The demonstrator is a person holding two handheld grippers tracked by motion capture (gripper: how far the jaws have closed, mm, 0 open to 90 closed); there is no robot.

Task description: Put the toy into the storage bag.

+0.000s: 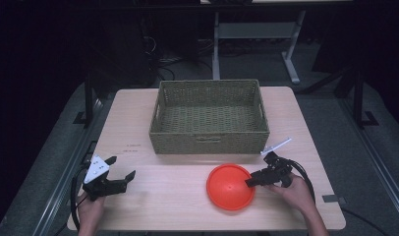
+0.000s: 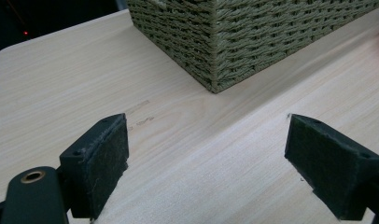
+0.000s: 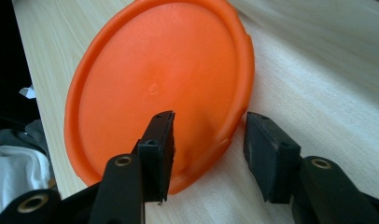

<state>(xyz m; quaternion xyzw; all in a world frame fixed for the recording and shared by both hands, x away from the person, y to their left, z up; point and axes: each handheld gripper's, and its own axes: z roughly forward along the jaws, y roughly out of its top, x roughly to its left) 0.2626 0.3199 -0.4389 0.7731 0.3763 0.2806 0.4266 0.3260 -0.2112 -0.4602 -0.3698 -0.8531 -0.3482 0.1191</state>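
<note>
Dim room, pale wooden table (image 1: 178,196), woven basket (image 1: 210,118) at twelve o'clock. Orange plastic plate (image 1: 230,186) lying flat toward five o'clock, below the basket. Right gripper (image 1: 251,181) nearer, at the plate's three o'clock rim, jaws parted astride that edge, not yet clamped. Left gripper (image 1: 123,173) wide open, empty, well apart at nine o'clock.

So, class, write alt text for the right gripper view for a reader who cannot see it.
An orange plate lies on a pale wooden table, with the right gripper open at its near rim, one black jaw over the plate and the other over the table beside it.
</note>
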